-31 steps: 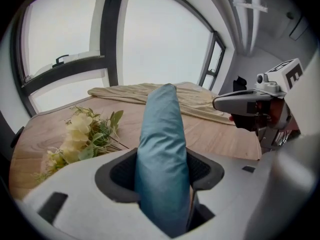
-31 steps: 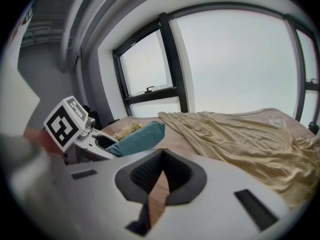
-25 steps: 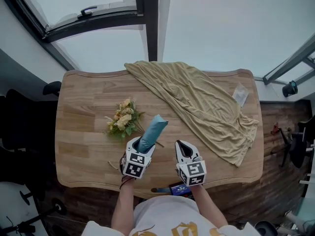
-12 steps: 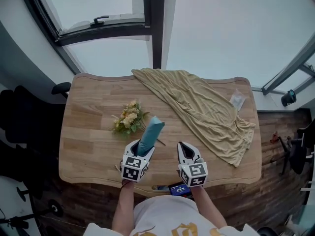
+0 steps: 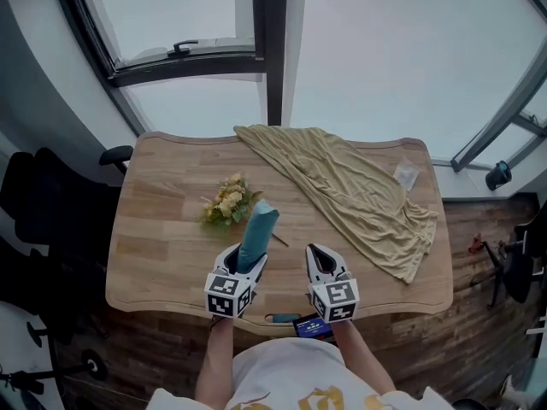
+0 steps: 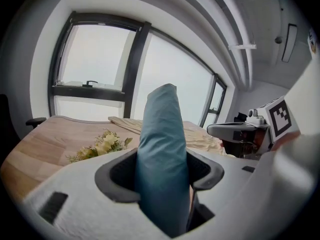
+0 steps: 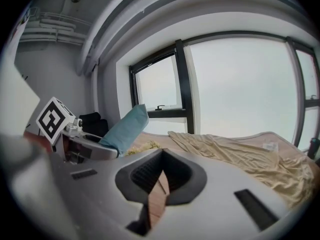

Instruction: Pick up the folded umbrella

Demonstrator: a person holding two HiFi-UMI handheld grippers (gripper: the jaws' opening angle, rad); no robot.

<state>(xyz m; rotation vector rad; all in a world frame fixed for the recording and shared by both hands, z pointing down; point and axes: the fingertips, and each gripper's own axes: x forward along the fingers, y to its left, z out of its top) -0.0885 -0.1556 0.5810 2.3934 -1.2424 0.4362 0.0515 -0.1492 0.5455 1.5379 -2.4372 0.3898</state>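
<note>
The folded umbrella (image 5: 255,233) is a teal-blue sleeve, held up off the wooden table (image 5: 162,254) and pointing away from me. My left gripper (image 5: 242,257) is shut on its near end; in the left gripper view the umbrella (image 6: 161,159) fills the gap between the jaws of the left gripper (image 6: 161,170). In the right gripper view the umbrella (image 7: 126,128) sticks up from the left gripper at the left. My right gripper (image 5: 319,260) hovers beside it above the table's near edge, jaws nearly together with nothing held (image 7: 161,176).
A small bunch of yellow flowers (image 5: 226,205) lies on the table just beyond the umbrella. A tan cloth (image 5: 350,190) drapes from the far middle to the right edge, with a small clear packet (image 5: 405,174) beside it. Windows stand behind; black chairs (image 5: 43,203) at the left.
The head view has shifted, so the table sits lower in frame. The left gripper has tilted the umbrella more upright and drawn it slightly nearer. The right gripper stays put.
</note>
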